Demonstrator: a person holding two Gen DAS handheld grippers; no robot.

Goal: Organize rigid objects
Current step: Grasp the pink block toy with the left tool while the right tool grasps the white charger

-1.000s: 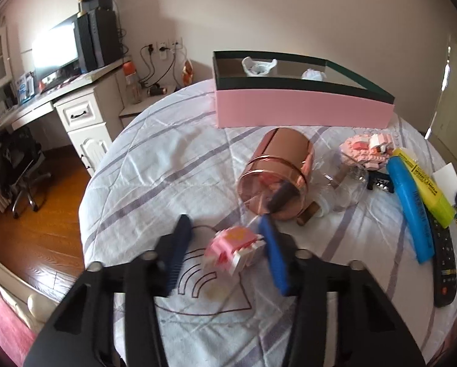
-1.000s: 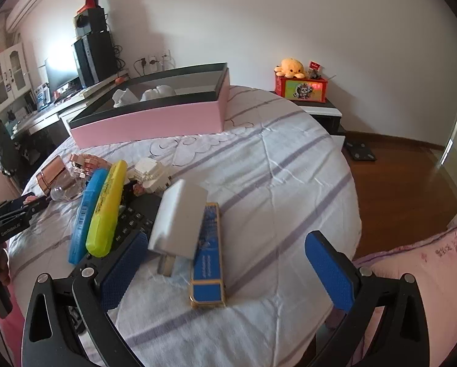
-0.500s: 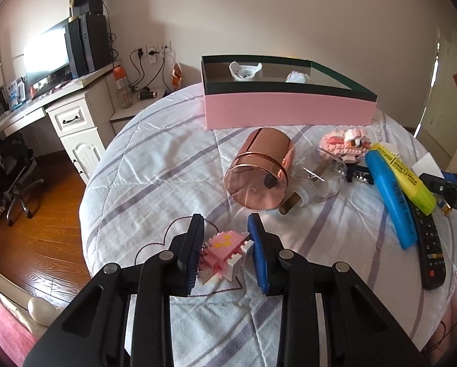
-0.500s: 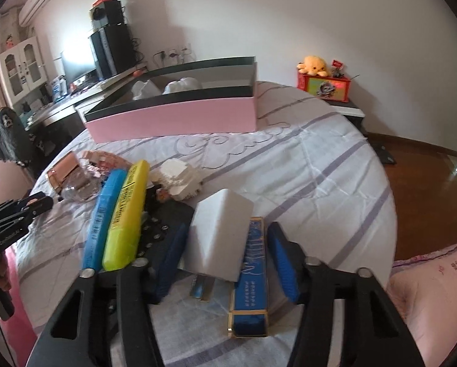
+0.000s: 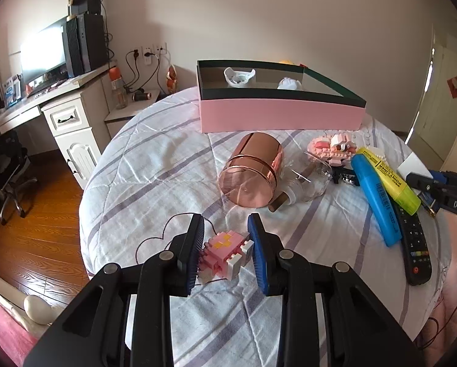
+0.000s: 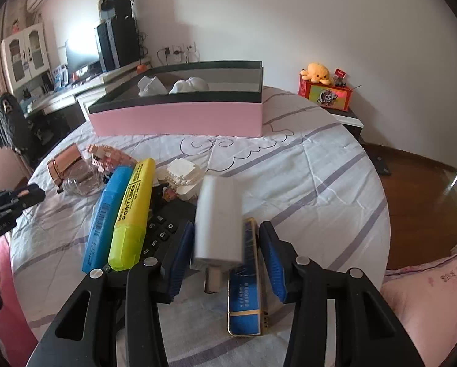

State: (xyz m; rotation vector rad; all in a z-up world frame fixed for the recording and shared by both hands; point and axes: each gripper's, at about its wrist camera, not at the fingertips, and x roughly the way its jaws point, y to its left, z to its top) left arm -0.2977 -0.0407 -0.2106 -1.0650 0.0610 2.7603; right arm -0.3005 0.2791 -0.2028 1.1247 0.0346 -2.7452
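A bed [image 5: 155,165] under a white, purple-striped quilt carries a pink box [image 5: 277,116], a rose-gold canister [image 5: 252,171] on its side, blue [image 6: 106,214] and yellow [image 6: 133,208] highlighters, a remote [image 5: 415,244].

You see a quilted cloth cover [image 5: 155,165] on the surface — matt, creased, stitched in lines. The copper cup [image 5: 252,169] looks like polished metal, mirror-glossy, beside a clear glass bottle [image 5: 312,180]. The brick toy [image 5: 225,252] is smooth plastic with studs. Both highlighters [image 6: 130,214] are glossy plastic — the floor [image 5: 35,235] is varnished wood.
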